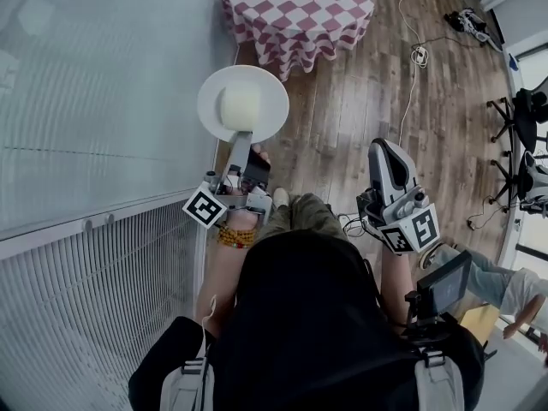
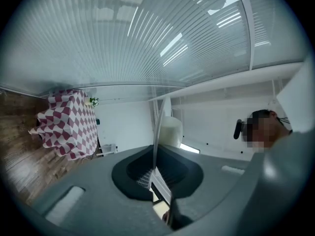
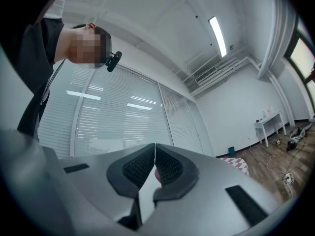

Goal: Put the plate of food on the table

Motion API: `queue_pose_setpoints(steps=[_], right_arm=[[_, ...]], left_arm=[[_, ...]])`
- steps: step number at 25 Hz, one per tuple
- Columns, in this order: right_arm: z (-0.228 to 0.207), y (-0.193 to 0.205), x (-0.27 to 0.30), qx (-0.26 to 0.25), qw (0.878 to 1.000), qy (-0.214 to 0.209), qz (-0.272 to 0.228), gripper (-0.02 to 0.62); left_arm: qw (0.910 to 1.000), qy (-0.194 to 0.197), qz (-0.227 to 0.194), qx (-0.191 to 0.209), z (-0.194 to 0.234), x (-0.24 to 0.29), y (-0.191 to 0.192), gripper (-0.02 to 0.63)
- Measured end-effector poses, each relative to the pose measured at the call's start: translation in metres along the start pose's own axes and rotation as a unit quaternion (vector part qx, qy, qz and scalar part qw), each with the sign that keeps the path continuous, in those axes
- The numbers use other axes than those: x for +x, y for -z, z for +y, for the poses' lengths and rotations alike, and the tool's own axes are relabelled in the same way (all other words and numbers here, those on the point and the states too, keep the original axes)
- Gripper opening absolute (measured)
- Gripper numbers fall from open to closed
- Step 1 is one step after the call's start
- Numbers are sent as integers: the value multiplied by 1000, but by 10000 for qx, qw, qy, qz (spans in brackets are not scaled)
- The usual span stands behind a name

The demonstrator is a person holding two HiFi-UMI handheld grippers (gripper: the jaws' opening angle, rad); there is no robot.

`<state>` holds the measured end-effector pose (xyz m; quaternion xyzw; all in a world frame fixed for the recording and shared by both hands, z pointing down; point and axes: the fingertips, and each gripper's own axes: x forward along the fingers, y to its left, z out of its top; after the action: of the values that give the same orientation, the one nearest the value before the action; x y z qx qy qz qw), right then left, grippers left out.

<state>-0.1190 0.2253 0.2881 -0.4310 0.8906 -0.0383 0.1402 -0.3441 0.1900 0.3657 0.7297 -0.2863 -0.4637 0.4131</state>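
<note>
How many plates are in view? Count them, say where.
1. The white plate, carrying pale food, is clamped at its rim by the left gripper, over the wooden floor near the checkered-cloth table. No others visible.

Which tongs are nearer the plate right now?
Left. The left tongs are shut on the near rim of the plate, holding it out ahead. The right tongs are shut and empty, off to the plate's right and apart from it.

White plate [image 1: 272, 101] — red-white checked tablecloth [image 1: 300, 7]
</note>
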Motion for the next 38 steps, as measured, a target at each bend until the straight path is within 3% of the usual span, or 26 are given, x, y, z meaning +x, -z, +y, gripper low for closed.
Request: queue_pose_setpoints(steps=[6,12,20,31,38], right_arm=[[-33,4,8,246,9995,102,-172,11],[-78,19,43,440,9987,-95,-234,11],[-185,-1,92,496,9981,-218,-279,11],[-326,-12,98,568,9979,-86,-310,11],[-384,-20,94,794,9953,-33,-558,11]], left_arm=[[9996,-252,20,-141,17,13,11,15],[9974,-678,-176,-157,54,33,9,15],[9886,-1363,-616,-184,113,107,18,15],[9841,-1526,-889,-200,165,209,58,15],[9786,-1875,-836,137,173,235,73,15]])
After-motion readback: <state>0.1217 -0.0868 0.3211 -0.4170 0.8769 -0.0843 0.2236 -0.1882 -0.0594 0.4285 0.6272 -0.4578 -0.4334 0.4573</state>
